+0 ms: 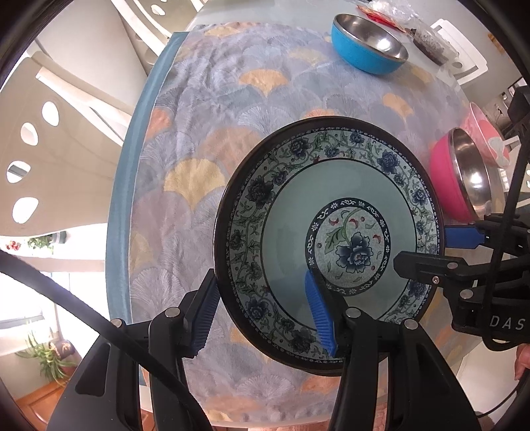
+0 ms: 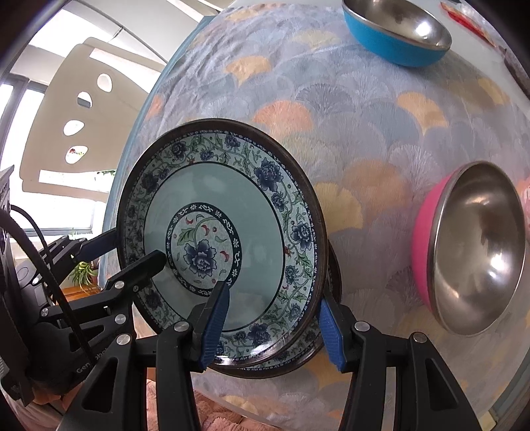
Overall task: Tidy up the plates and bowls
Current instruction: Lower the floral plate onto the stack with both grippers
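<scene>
A round glazed ceramic plate (image 1: 331, 245) with a dark rim and blue peony pattern sits on a table covered by a fan-patterned cloth (image 1: 198, 132), apparently stacked on a second matching plate (image 2: 308, 348) whose edge peeks out beneath it. It looks stiff, fairly heavy, slick and breakable, so the raised rim seems the safest place to grip, one side per hand. On its left edge, the left gripper (image 1: 261, 315) straddles the rim, jaws partly open, one blue pad outside and one inside; firm contact is unclear. On the right edge, the right gripper (image 2: 275, 326) straddles the rim likewise. Further right stands a pink steel-lined bowl (image 2: 477, 245); a blue steel-lined bowl (image 2: 397, 30) sits behind.
</scene>
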Motion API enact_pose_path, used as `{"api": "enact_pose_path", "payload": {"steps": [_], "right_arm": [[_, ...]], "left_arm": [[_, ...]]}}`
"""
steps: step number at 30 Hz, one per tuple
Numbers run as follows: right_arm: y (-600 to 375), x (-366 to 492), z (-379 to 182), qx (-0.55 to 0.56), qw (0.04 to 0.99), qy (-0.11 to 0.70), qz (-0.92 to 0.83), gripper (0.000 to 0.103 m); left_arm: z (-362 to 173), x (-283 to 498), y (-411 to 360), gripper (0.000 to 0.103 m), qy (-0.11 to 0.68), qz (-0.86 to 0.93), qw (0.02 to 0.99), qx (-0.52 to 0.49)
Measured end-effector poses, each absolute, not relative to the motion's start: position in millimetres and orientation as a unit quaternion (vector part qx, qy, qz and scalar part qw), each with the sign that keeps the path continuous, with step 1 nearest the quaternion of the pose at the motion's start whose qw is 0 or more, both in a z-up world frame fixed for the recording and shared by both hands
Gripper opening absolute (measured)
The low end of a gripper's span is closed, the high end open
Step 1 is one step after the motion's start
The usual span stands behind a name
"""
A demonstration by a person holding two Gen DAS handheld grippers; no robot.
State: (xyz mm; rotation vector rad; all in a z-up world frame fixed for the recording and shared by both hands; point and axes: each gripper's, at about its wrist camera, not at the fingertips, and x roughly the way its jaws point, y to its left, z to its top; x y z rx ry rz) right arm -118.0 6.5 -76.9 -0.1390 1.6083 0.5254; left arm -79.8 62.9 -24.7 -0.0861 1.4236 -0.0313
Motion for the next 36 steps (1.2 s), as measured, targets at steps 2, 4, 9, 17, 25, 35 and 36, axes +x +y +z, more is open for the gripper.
{"api": "enact_pose_path", "payload": {"steps": [2, 4, 9, 17, 25, 35, 36], "right_arm": [[6.8, -117.0, -78.0, -0.061, 0.659, 0.713, 0.231, 0.051], [6.7, -115.8, -78.6, -0.060, 0.657, 0.716, 0.230, 0.051], [8.0, -112.0, -82.1, -0.059, 0.651, 0.723, 0.226, 0.051], [13.2, -114.5, -90.7, -0.056, 0.639, 0.733, 0.225, 0.051], [12.4, -114.0, -95.6, -0.056, 0.634, 0.737, 0.227, 0.051], [11.9, -116.3, -95.2, -0.054, 0.628, 0.743, 0.226, 0.052], [11.3, -116.0, -95.2, -0.054, 0.627, 0.744, 0.227, 0.052]], "left_arm": [[-26.2, -80.3, 61.6, 0.048, 0.654, -0.017, 0.755, -0.037], [-27.9, -80.6, 60.3, 0.048, 0.656, -0.019, 0.753, -0.038], [-31.8, -81.4, 56.4, 0.049, 0.661, -0.025, 0.749, -0.039], [-35.9, -78.9, 54.2, 0.048, 0.665, -0.022, 0.746, -0.036], [-40.8, -78.7, 52.0, 0.048, 0.668, -0.022, 0.743, -0.038], [-43.0, -78.0, 51.2, 0.048, 0.672, -0.028, 0.739, -0.038], [-44.1, -77.3, 52.3, 0.048, 0.672, -0.028, 0.739, -0.038]]}}
